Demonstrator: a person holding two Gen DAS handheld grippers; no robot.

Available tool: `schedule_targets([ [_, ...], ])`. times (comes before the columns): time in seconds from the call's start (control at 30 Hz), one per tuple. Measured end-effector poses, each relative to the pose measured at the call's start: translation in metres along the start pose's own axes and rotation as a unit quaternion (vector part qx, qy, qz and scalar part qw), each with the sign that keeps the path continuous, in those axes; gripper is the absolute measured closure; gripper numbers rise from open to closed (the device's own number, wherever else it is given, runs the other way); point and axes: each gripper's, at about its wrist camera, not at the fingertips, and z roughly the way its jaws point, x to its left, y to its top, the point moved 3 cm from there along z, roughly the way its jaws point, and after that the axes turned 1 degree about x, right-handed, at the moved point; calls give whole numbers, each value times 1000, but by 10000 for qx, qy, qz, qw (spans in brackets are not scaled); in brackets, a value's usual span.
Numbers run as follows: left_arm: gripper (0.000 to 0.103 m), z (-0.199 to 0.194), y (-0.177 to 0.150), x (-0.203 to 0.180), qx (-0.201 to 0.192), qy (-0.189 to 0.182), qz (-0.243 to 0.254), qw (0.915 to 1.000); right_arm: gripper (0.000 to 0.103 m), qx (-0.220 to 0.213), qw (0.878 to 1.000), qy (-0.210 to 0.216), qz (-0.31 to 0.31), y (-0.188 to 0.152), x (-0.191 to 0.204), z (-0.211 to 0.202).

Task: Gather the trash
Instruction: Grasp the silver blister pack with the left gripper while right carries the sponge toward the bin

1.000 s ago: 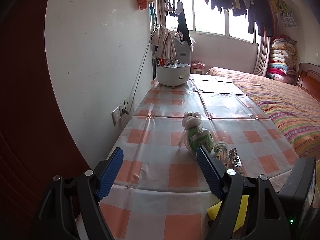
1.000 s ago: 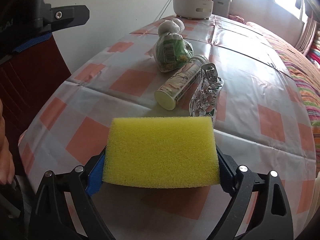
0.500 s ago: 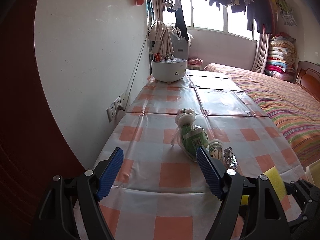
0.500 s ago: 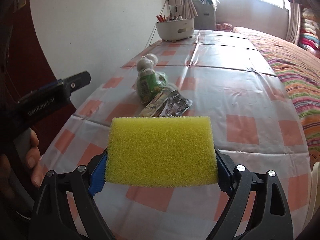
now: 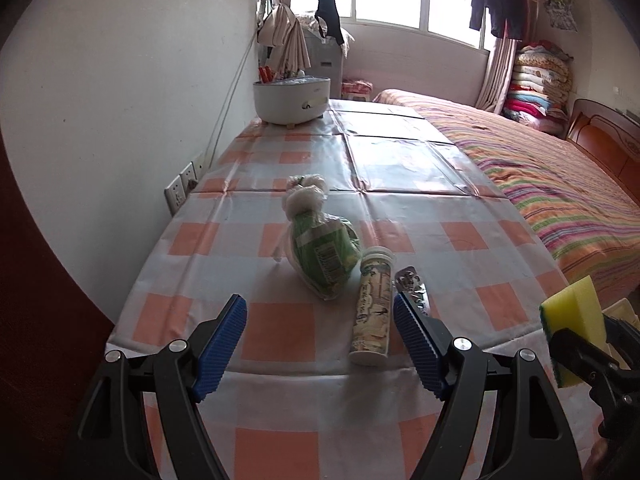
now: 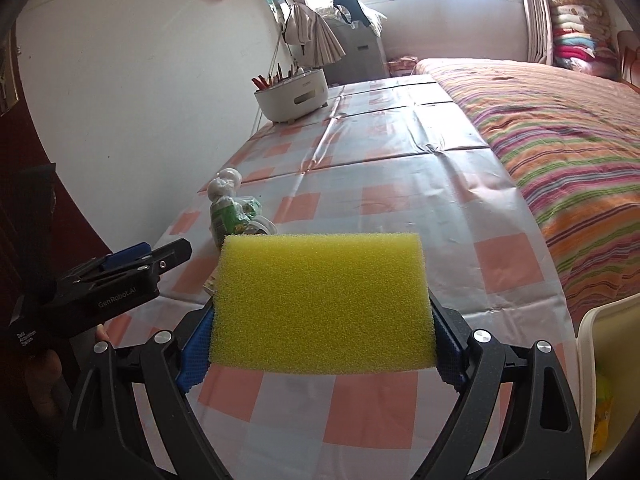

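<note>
Our left claw (image 5: 320, 340), black with ribbed blue pads, is spread wide and holds nothing. It hovers above the near end of a long counter (image 5: 400, 168) covered in a glossy white and orange checked plastic cloth.

Our right claw (image 6: 322, 340) is pinching a rectangular yellow sponge (image 6: 322, 304) by its two short ends, the blue pads pressed into the foam. In the left wrist view this claw (image 5: 576, 344) sits off to the right, past the counter's near corner, with the yellow sponge (image 5: 572, 320) in its grip.

The trash lies in a small cluster on the counter, just ahead of the left claw. Nearest is a pale printed cardboard tube with a white cap (image 5: 372, 312), lying on its side just inside the left claw's right finger. Beside it on the right is a crumpled piece of silver foil wrapper (image 5: 412, 286), partly hidden by that finger. Touching the tube on the left is a knotted clear plastic bag stuffed with green packaging (image 5: 320, 248).

At the far end of the counter stands a round white appliance holding red sticks (image 5: 292, 98), near the white wall. A bed with a striped multicoloured cover (image 5: 560, 184) runs along the counter's right side. A cream plastic bin (image 6: 612, 360) shows at the lower right edge of the right wrist view.
</note>
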Motion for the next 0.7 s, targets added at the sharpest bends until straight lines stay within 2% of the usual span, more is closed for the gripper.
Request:
schedule_targets([
  [0.3,29,12,1,-33,405,-991,-52,9942,17,-78,9996,115,255,2,-20,-7],
  [0.37,29,14,2,-38,589,-1442,-70,9878,17,-122,9994,126,312,3,-25,-9],
  [0.47,29,16,4,-40,849,-2105,-255,9736,17,-165,9988,161,437,5,-33,-11],
  [0.57,29,22,7,-34,1069,-2451,-584,9618,17,-194,9983,235,496,6,-33,-13],
  [0.7,30,37,8,-28,1362,-2709,-987,9478,17,-215,9984,264,457,6,-33,-16],
])
